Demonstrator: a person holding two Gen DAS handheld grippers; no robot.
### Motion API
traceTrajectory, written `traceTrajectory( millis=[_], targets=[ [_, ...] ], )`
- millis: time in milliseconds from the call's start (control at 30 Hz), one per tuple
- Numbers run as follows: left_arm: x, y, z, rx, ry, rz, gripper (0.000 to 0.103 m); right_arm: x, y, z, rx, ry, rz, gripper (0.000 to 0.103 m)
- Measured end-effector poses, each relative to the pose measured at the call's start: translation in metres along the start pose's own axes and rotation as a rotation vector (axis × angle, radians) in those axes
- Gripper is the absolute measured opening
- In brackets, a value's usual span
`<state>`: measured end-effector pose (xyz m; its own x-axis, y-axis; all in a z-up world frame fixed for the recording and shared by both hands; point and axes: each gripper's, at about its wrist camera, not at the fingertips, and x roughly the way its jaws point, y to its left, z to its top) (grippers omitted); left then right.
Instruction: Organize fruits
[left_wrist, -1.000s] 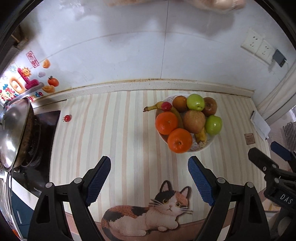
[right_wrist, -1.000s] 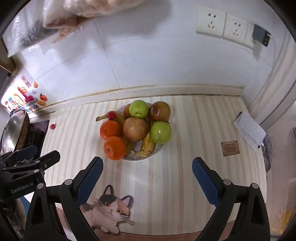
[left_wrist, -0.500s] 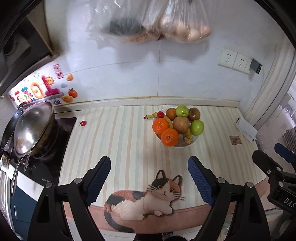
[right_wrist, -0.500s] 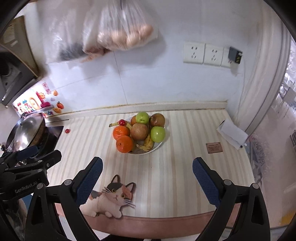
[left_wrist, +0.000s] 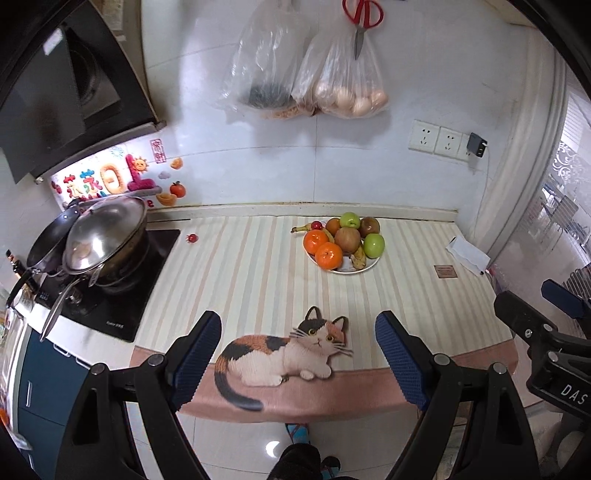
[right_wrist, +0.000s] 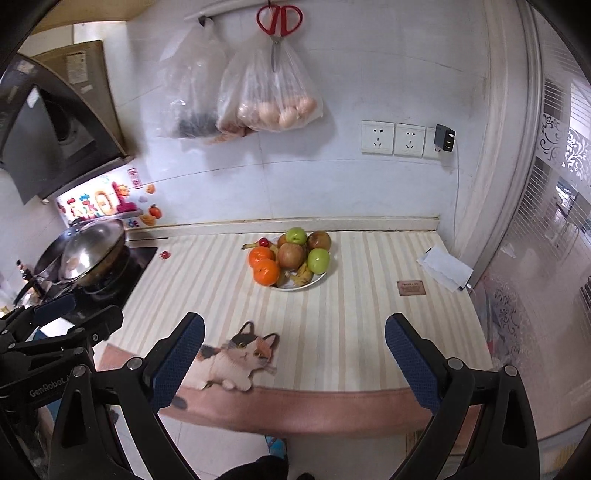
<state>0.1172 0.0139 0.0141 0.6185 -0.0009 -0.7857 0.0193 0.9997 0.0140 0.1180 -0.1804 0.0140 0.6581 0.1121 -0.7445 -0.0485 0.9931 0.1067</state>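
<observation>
Just right of the middle of the left wrist view, a white plate (left_wrist: 370, 266) sits on the striped desk (left_wrist: 240, 280) near the back wall, piled with fruit: two oranges (left_wrist: 328, 255) at its front left, a brownish apple (left_wrist: 347, 239) in the centre, two green apples (left_wrist: 374, 245), a banana (left_wrist: 357, 258) along the front and a small red fruit, perhaps a cherry (left_wrist: 316, 225), at the back left. The left gripper (left_wrist: 297, 360) is held low in the frame over the desk's front edge, its blue-padded fingers (left_wrist: 195, 352) wide apart with nothing between them, above a printed calico cat (left_wrist: 284, 356). The right gripper (right_wrist: 294, 363) is likewise spread and empty at the bottom of its own view, well apart from the plate. A lidded wok (left_wrist: 105, 236) stands on the cooktop at left, and red scissors (right_wrist: 279, 22) and clear plastic bags (right_wrist: 273, 96) hang on the wall at the top.
</observation>
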Motion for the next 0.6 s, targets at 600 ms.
traceTrajectory(
  millis=[600],
  targets=[
    [-0.052,0.018,-0.035,-0.019,-0.047,0.01,0.1,-0.079,0.015,-0.034,0.042,-0.041,0.016,0.101]
  ],
)
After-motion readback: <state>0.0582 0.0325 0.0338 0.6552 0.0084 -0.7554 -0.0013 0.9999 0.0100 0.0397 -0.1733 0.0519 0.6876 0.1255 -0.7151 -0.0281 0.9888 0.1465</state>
